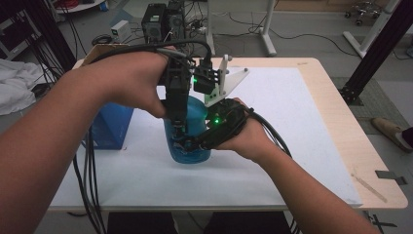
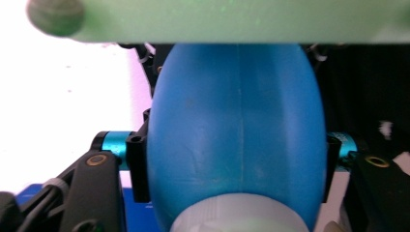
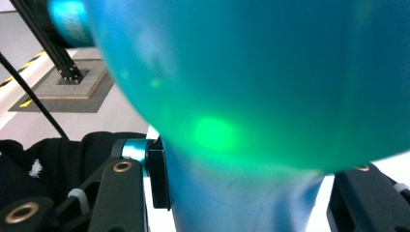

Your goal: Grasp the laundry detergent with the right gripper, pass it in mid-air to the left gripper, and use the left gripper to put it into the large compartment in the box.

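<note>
A blue plastic bottle (image 1: 194,116) stands in the middle of the white mat (image 1: 302,126), held from both sides. My left gripper (image 1: 178,130) comes down from above, shut on the bottle. In the left gripper view its pads (image 2: 137,166) press the rounded blue body (image 2: 237,121), and a white cap (image 2: 239,217) sits at the bottom edge. My right gripper (image 1: 196,144) reaches in from the right, low on the bottle. In the right gripper view its left pad (image 3: 157,175) touches a narrower blue part (image 3: 241,203) under the bulging body (image 3: 270,72).
A blue box (image 1: 111,126) stands on the mat just left of the bottle. The wooden tabletop (image 1: 350,146) borders the mat on the right. Black cables (image 1: 90,175) hang off the left front edge. Black equipment (image 1: 163,20) sits on the floor behind the table.
</note>
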### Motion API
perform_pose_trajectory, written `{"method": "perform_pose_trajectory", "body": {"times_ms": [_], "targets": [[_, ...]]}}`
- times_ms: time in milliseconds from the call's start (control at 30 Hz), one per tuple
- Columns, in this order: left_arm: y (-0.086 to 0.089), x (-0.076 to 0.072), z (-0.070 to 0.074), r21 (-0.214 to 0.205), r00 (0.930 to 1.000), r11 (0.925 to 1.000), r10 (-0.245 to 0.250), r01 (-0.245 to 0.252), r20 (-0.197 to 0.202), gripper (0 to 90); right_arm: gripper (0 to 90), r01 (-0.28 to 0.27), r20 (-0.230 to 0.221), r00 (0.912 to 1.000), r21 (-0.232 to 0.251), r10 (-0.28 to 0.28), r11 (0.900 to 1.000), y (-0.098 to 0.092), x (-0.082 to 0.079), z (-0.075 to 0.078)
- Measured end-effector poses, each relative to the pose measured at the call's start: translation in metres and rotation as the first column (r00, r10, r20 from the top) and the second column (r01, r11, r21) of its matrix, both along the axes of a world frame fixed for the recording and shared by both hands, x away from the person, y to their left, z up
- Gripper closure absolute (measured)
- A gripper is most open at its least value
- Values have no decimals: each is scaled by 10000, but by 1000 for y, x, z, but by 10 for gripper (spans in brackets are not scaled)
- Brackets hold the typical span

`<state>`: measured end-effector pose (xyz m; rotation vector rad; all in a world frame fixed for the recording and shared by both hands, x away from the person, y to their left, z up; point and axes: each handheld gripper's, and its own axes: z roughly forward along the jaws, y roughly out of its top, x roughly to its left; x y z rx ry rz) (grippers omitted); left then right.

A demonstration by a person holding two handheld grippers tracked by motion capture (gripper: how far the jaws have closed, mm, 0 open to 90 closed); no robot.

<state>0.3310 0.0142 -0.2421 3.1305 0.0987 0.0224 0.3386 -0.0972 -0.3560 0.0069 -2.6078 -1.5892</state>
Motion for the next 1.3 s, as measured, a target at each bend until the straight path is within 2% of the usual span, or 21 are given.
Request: {"method": "perform_pose_trajectory", "body": {"times_ms": [133,300,500,567,600,633,700,733,800,833,867,900,933,967,1067,1100,1133,1167,1200,1233,1300], "targets": [[0,0,0,39,9999,10000,42,-42,-126,390,463,-99,-47,9999,-1,99,10000,0,-1,0],[-1,-2,2,-20,10000,10000,43,-43,15,394,463,-127,5,9999,79,127,9999,-1,-1,1],[-3,-1,1,88,9998,10000,41,-40,-174,395,443,-245,-67,9997,-9,245,9997,-1,0,0],[-4,0,1,154,9998,9999,44,-41,-189,394,415,-267,-60,9996,20,267,9996,-2,0,0],[-4,0,3,206,9998,9998,52,-49,-174,394,375,-313,-205,9993,86,315,9995,-4,0,1],[-3,1,6,227,10000,9997,66,-65,-67,395,295,-221,-277,9994,22,221,9998,-9,0,3],[0,2,10,191,9999,9997,133,-133,2,394,234,-88,-358,9993,-127,83,9999,-18,0,5],[1,3,12,145,9998,9997,184,-185,27,394,226,48,-190,9998,-198,-51,9998,-22,1,5],[3,3,14,96,9997,9997,235,-235,54,394,224,141,-154,9998,-216,-145,9997,-28,1,7],[4,4,15,72,9995,9995,321,-321,63,394,177,328,-48,9994,-191,-329,9993,-38,2,10],[6,5,17,41,9991,9991,421,-421,57,394,177,328,-48,9994,-191,-329,9993,-38,2,10],[8,7,18,28,9990,9990,456,-456,38,394,135,499,14,9988,-371,-499,9981,-47,4,13],[9,7,18,-26,9986,9986,529,-529,22,394,135,499,14,9988,-371,-499,9981,-47,4,13],[11,9,19,-11,9983,9984,574,-574,-29,394,125,656,141,9978,-681,-648,9955,-54,6,15],[16,11,21,38,9963,9964,853,-852,-128,394,123,761,358,9967,-949,-730,9926,-61,6,18],[20,13,23,70,9948,9949,1007,-1006,-152,394,45,821,439,9960,-1117,-776,9903,-67,7,22],[22,14,24,103,9934,9936,1129,-1127,-185,393,11,1054,576,9935,-1297,-986,9859,-69,7,23],[22,14,24,103,9934,9936,1129,-1127,-185,393,11,1054,576,9935,-1297,-986,9859,-69,7,23],[26,16,27,133,9899,9901,1402,-1400,-221,393,11,1108,650,9928,-1730,-1009,9787,-73,9,27],[28,17,29,146,9882,9885,1507,-1503,-272,393,11,1259,900,9897,-1823,-1109,9752,-75,9,29],[32,19,33,101,9844,9849,1730,-1728,-319,393,8,1253,923,9898,-1958,-1089,9726,-80,10,35]]}}
